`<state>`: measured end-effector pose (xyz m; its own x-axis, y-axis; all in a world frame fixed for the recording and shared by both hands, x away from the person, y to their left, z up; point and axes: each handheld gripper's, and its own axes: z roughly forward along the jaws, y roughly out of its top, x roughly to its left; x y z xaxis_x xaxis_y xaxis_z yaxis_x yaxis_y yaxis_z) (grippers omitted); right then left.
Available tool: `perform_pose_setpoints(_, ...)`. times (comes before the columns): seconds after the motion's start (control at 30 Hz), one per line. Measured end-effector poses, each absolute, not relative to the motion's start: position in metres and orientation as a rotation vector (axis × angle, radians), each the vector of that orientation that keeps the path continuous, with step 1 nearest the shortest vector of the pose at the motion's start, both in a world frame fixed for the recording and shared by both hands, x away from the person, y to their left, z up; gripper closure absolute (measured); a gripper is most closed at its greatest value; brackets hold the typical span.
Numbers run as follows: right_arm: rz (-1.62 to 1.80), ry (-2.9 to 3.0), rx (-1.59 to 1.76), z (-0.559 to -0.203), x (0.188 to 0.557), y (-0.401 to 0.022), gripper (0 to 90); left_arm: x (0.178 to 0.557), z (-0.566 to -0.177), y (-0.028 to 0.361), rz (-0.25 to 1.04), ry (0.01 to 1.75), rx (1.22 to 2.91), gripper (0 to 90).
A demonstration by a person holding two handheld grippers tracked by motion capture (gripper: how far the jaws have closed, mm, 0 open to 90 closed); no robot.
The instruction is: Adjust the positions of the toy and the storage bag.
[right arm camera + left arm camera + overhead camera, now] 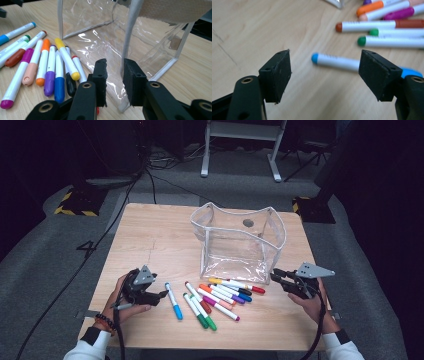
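At the near edge of the light wooden table, the person's left hand holds the left gripper low over the wood, pointing toward the loose markers. Its two black jaws stand wide apart with nothing pinched between them. In the left gripper view the blue-capped white marker lies on the table beyond the jaws, its far end passing behind one jaw, and neither pad touches it. In the high view this same marker lies just beside the left gripper's tips, set a little apart from the rest.

Next to it, near the middle of the table's front half, lies the fanned heap of coloured felt-tip markers: green, brown, orange, magenta, purple, blue, black, yellow and red caps, side by side and partly touching.

At the right, the person's right hand holds the right gripper level, aimed at the near right corner of the clear plastic pouch with white piping. In the right gripper view the jaws are only narrowly parted, and the pouch's white-piped corner edge runs down into the gap between them; whether the pads press on it I cannot tell.

The pouch stands upright and open-topped beyond the markers, just behind the yellow-capped one.
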<state>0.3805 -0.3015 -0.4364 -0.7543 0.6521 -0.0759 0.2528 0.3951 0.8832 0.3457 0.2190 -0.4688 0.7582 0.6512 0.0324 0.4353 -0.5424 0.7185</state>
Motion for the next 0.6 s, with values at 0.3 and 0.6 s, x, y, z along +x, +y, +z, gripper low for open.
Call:
perform_pose_setpoints(0.3, 1.264, 2.315, 0.782, -0.447, 0.374, -0.3, 74.0, 0.332, -0.495, 0.193, 0.241, 0.792, 2.301, 20.8)
perform_pose_setpoints(0.6, 1.303, 2.451, 0.631, -0.456, 0.372, -0.277, 67.8, 0.33, -0.499, 0.176, 0.256, 0.775, 2.313, 20.5)
